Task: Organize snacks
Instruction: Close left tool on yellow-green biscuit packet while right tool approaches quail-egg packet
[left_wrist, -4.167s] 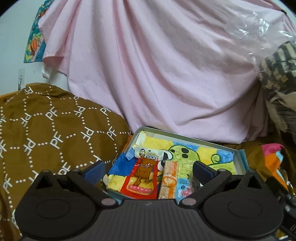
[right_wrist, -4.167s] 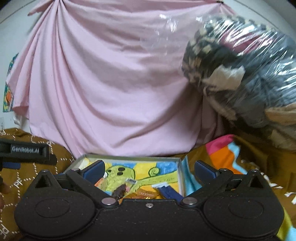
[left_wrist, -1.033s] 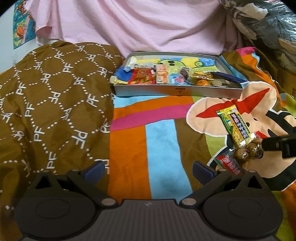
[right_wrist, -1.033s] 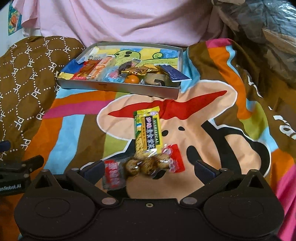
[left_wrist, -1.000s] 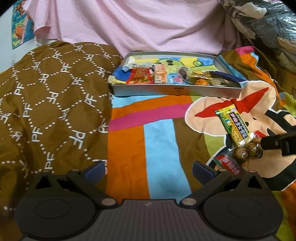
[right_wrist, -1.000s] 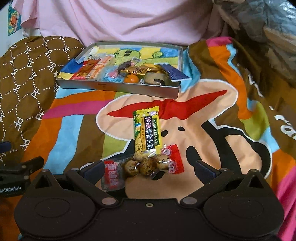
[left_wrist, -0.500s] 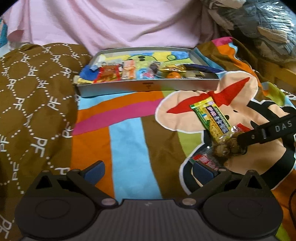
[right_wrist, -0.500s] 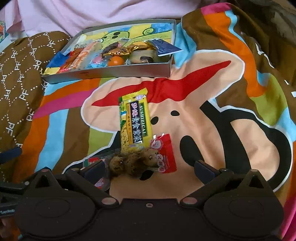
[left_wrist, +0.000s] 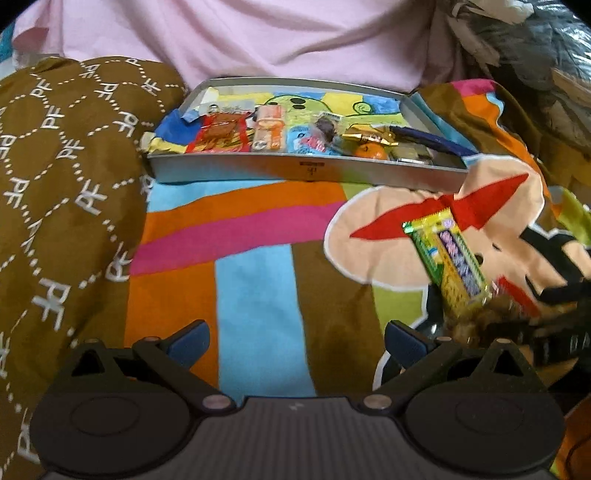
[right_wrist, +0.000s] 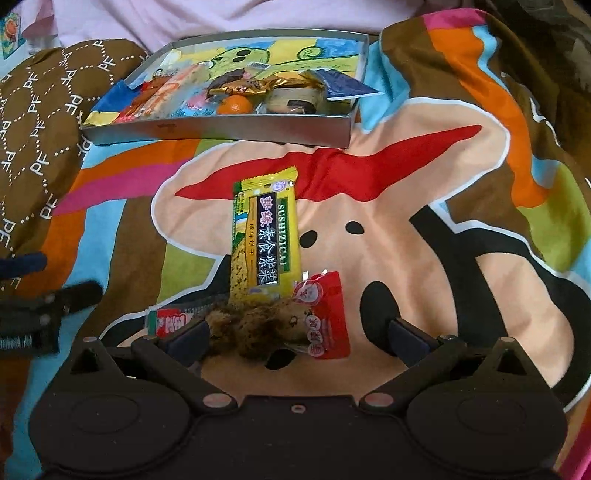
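While the loose snacks wait on the bed, the scene reads as follows.

Clear packet of brown balls (right_wrist: 258, 325): lies on the bedspread (right_wrist: 424, 229), crosswise, red-printed ends showing at either side; it is the nearest snack to the right gripper.

Yellow biscuit bar (right_wrist: 264, 236): flat on the bedspread, lengthwise, its near end touching or overlapping the brown packet.

Right gripper (right_wrist: 295, 338): jaws spread wide and empty; the left finger sits right against the brown packet's left end, the right finger well clear of it.

Change: a second ago the packet lay a little ahead of the fingers; now the right gripper has dropped lower and closer, so the packet sits between the jaws. It looks like the approach for a pick is nearly done.

Meaning for the task: closing comes next, I judge; the bag is soft and crinkly, so a bite on the filled middle should hold better than one on the thin end.

Left gripper (left_wrist: 295, 341): jaws spread, holding nothing, hovering over the striped part of the bedspread; it has swung nearer the two loose snacks since a second ago.

Tin tray (left_wrist: 306, 171): farther up the bed, already holding several wrapped snacks and a small orange (right_wrist: 234, 105); the likely destination.

Surroundings: brown patterned quilt (left_wrist: 66, 166) to the left, pink cloth (left_wrist: 258, 37) behind.
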